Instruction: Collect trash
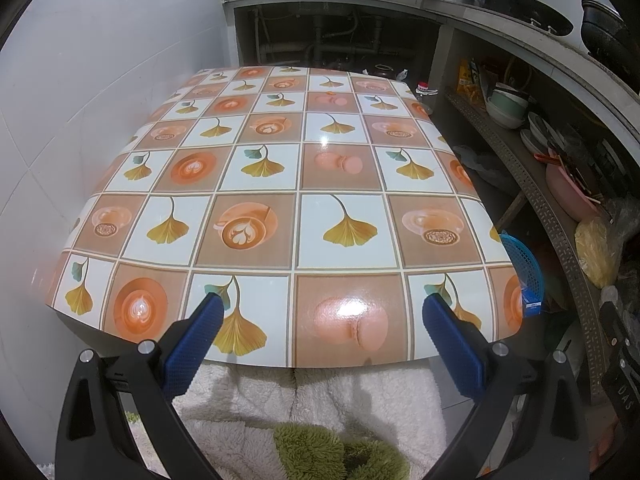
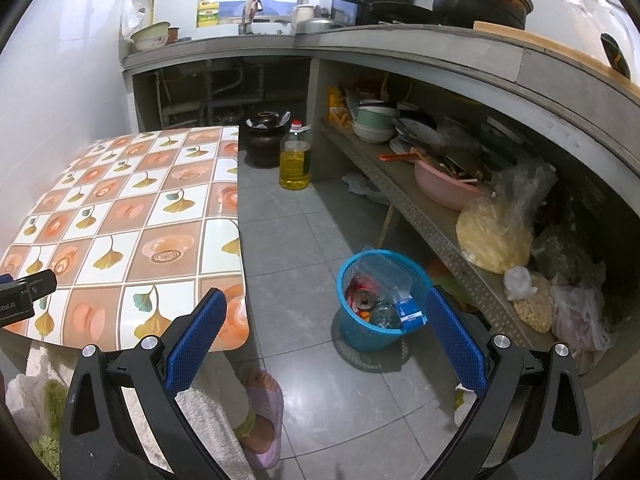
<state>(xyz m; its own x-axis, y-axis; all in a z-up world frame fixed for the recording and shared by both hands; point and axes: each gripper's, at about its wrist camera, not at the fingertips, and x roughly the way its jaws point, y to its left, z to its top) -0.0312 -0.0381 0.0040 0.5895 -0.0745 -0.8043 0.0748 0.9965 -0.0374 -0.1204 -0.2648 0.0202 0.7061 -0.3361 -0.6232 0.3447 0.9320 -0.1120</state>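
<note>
Spread wide and holding nothing, right hand-held gripper (image 2: 326, 308) poised over the tiled floor (image 2: 304, 236), fingers framing the blue basket (image 2: 352, 332) already loaded with cans, a clear bag and a small blue carton beside the lower shelf (image 2: 420, 212). Left hand-held gripper (image 1: 322, 314) likewise splayed and empty, hovering at the near edge of the bench (image 1: 280, 184), its patterned cloth showing only one tiny orange scrap (image 1: 330, 93) near the far edge. Collection apparently at its tail end; next move likely a sweep for stray litter, perhaps that scrap, then a drop into the basket.

Black grippers (image 1: 320, 312), blue textured pads (image 2: 456, 340)
</note>
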